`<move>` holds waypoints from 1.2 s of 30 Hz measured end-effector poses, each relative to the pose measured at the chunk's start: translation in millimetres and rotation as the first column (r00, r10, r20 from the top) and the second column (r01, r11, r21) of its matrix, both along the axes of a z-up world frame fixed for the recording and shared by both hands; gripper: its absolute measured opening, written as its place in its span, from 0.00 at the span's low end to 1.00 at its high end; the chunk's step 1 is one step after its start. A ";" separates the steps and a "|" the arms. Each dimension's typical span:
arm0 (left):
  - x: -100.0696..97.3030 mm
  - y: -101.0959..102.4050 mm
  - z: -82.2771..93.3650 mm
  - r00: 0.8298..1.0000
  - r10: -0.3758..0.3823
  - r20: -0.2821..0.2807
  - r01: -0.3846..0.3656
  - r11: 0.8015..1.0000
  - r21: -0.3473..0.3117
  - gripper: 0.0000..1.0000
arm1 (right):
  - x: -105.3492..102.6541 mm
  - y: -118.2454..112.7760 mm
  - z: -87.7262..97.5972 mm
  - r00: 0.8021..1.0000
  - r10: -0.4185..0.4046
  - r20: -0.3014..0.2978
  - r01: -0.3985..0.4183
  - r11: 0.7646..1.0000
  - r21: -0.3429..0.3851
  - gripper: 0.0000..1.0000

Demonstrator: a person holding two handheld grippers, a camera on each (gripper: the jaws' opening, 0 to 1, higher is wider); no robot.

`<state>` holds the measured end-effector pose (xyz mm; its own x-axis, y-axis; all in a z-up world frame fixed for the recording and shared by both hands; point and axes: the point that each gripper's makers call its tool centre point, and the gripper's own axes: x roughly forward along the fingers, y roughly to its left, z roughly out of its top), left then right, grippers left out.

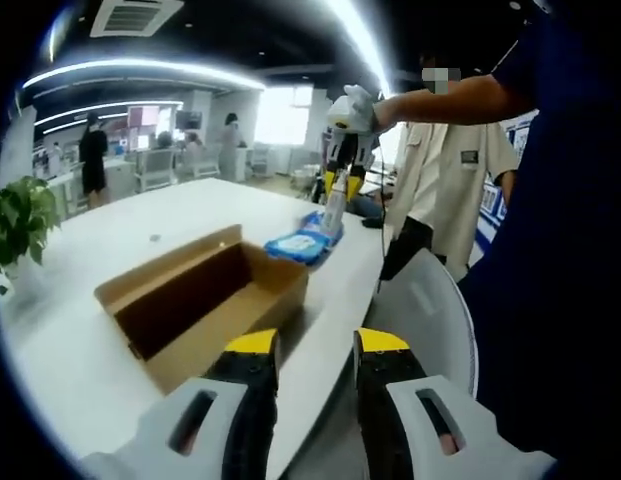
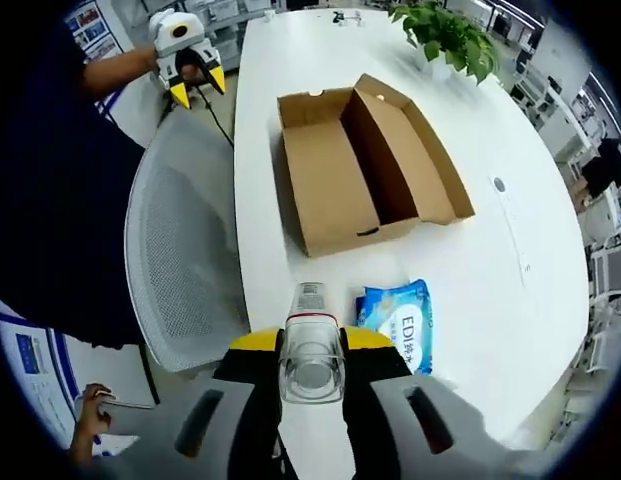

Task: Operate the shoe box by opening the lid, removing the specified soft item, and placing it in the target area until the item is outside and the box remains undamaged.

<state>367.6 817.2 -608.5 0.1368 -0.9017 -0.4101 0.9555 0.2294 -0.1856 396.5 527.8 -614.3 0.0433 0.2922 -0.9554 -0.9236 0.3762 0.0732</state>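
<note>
A brown cardboard shoe box point(image 2: 330, 190) lies open on the white table point(image 2: 290, 50), its lid folded flat to one side and its inside dark and bare. In the left gripper view the box point(image 1: 205, 300) sits just ahead of my left gripper point(image 1: 317, 342), which is open with nothing between its tips. My right gripper point(image 2: 312, 340) is shut on a clear plastic item point(image 2: 312, 360) that sticks out past the jaws. Just beyond it a blue soft packet point(image 2: 402, 322) lies on the table. The left gripper view has the right gripper point(image 1: 343, 185) holding that clear item point(image 1: 335, 212) above the blue packet point(image 1: 305, 242).
A white mesh chair point(image 2: 180, 250) stands at the table's edge beside the box. A potted plant point(image 2: 445, 35) sits at the far end of the table. A person in a beige shirt point(image 1: 455, 175) stands behind the table, with others farther back.
</note>
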 end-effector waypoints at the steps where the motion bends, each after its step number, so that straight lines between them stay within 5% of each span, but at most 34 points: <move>1: 0.3 -1.2 0.3 1.000 0.003 -0.004 -0.003 1.000 -0.003 0.27 | 0.5 -2.7 -1.8 1.000 0.002 -0.003 -0.002 1.000 -0.006 0.19; 36: -14.4 -32.0 -20.8 0.998 0.024 -0.065 -0.020 0.998 0.065 0.27 | 23.5 -96.0 -51.9 0.994 0.076 -0.073 -0.087 0.982 -0.170 0.19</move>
<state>353.2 785.2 -629.3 0.1274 -0.8700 -0.4762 0.9364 0.2639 -0.2315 420.1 431.8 -666.2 -0.0384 0.1230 -0.9917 -0.9471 0.3119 0.0753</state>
